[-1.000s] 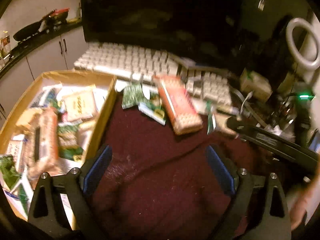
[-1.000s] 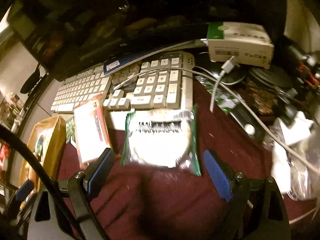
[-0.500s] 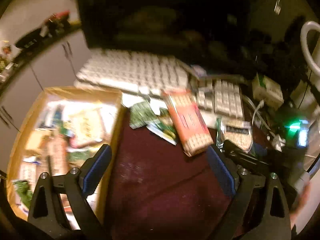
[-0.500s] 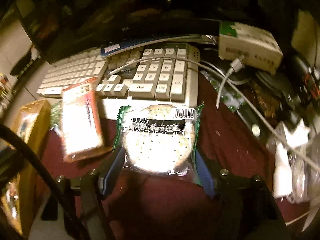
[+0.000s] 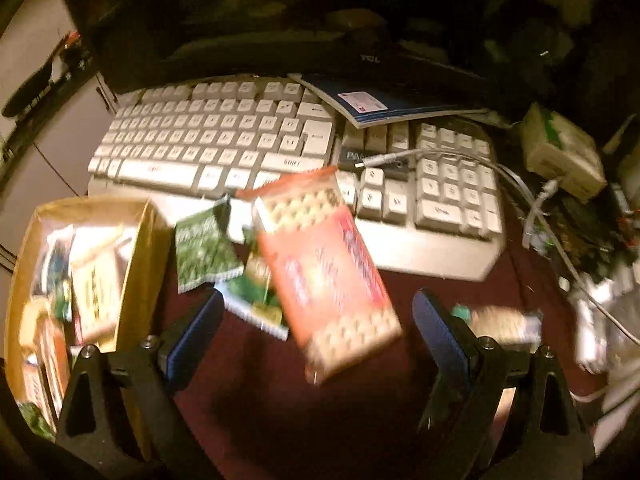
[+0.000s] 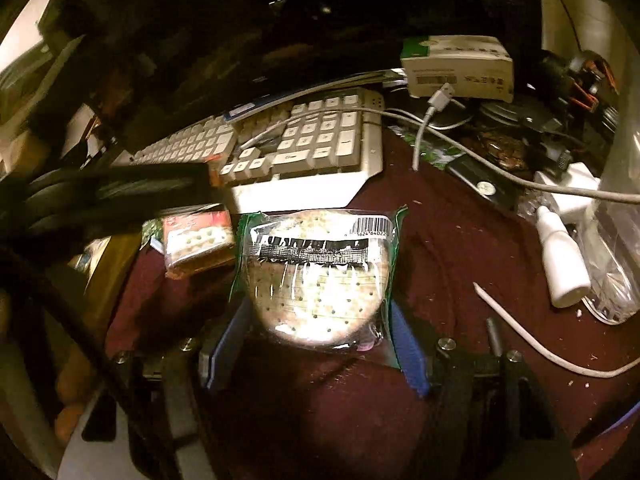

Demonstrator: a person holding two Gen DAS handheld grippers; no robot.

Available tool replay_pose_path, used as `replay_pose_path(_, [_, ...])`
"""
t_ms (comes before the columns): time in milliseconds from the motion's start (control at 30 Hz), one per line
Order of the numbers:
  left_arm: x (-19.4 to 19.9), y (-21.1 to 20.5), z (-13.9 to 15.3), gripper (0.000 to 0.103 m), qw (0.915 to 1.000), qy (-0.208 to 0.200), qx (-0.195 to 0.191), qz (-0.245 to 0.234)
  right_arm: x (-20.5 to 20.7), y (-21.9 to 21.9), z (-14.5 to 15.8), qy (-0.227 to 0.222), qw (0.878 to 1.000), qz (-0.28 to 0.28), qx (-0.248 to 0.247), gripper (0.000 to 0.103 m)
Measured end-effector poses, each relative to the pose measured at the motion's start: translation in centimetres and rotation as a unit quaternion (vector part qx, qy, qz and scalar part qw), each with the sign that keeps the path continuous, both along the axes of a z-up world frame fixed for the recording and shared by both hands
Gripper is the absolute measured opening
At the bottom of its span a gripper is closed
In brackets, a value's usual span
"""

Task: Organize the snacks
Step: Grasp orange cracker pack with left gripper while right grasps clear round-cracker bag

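Note:
My right gripper (image 6: 316,344) is shut on a round cracker pack (image 6: 318,276) in clear wrap with green edges, held over the dark red cloth. My left gripper (image 5: 316,336) is open, with a long red biscuit pack (image 5: 324,276) lying between its fingers on the cloth. Two green snack packets (image 5: 206,248) lie left of the red pack. A cardboard box (image 5: 146,248) with several snacks stands at the left. The red pack also shows in the right wrist view (image 6: 198,240).
A white keyboard (image 5: 256,140) lies behind the snacks, under a dark monitor. A blue booklet (image 5: 384,108) rests on it. Cables (image 6: 480,160), a white carton (image 6: 460,66), a small white bottle (image 6: 560,264) and clutter fill the right side.
My right gripper closed on the round cracker pack and lifted it slightly. My left gripper moved forward and right, from beside the box to around the red biscuit pack.

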State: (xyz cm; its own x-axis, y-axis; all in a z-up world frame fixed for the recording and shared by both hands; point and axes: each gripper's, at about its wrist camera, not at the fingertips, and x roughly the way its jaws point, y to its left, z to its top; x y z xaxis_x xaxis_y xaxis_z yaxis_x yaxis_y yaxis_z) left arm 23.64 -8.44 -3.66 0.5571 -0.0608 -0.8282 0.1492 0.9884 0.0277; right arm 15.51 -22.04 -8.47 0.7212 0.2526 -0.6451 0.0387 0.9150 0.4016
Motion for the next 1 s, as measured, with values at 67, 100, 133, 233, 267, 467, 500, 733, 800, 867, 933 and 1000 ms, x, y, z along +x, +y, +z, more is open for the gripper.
replay_pose_path(67, [1.2,-1.0,-0.9,0.092,0.9994,0.006,0.035,0.002,0.0,0.2,-0.1,-0.001,1.0,0.004,-0.001,0.065])
replay_pose_path(100, [1.4,-1.0,-1.3,0.088,0.9992,0.01,0.039,0.002,0.0,0.1,-0.1,-0.001,1.0,0.003,0.001,0.064])
replay_pose_path(133, [1.4,-1.0,-1.7,0.081,0.9992,0.014,0.037,0.001,0.2,0.1,-0.3,-0.001,1.0,0.002,0.005,0.064])
replay_pose_path(233, [0.3,0.2,-1.7,0.066,1.0,0.007,0.001,-0.004,0.2,-0.1,-0.4,0.0,1.0,-0.001,0.011,0.054])
replay_pose_path(267, [-0.3,0.8,-1.7,0.065,1.0,-0.005,-0.007,0.001,0.2,-0.1,-0.4,0.0,1.0,0.0,0.013,0.054])
replay_pose_path(467, [-4.7,5.1,-1.3,0.063,0.9955,0.005,-0.095,0.003,0.3,0.2,-0.4,-0.001,1.0,0.001,0.004,0.057])
replay_pose_path(500, [-5.7,5.8,-1.0,0.063,0.994,0.006,-0.109,-0.001,0.3,0.3,-0.4,-0.002,1.0,0.003,0.002,0.06])
replay_pose_path(733, [-10.5,9.7,0.6,0.049,0.9744,-0.01,-0.22,-0.044,1.5,3.0,0.0,0.026,0.997,0.024,-0.061,0.082])
replay_pose_path(800, [-11.2,10.0,1.0,0.043,0.9741,-0.026,-0.219,-0.051,2.5,3.4,0.3,0.046,0.997,0.024,-0.06,0.082])
replay_pose_path(867, [-12.0,10.2,1.1,0.031,0.9781,-0.034,-0.199,-0.05,3.4,3.7,0.4,0.058,0.996,0.017,-0.058,0.082])
replay_pose_path(933, [-11.8,9.7,-0.1,0.031,0.9803,-0.006,-0.188,-0.06,3.9,4.2,0.5,0.063,0.995,0.009,-0.076,0.082])
replay_pose_path(1000, [-11.6,9.8,-1.2,0.033,0.98,0.022,-0.186,-0.068,4.2,4.9,0.3,0.06,0.993,0.011,-0.102,0.086])
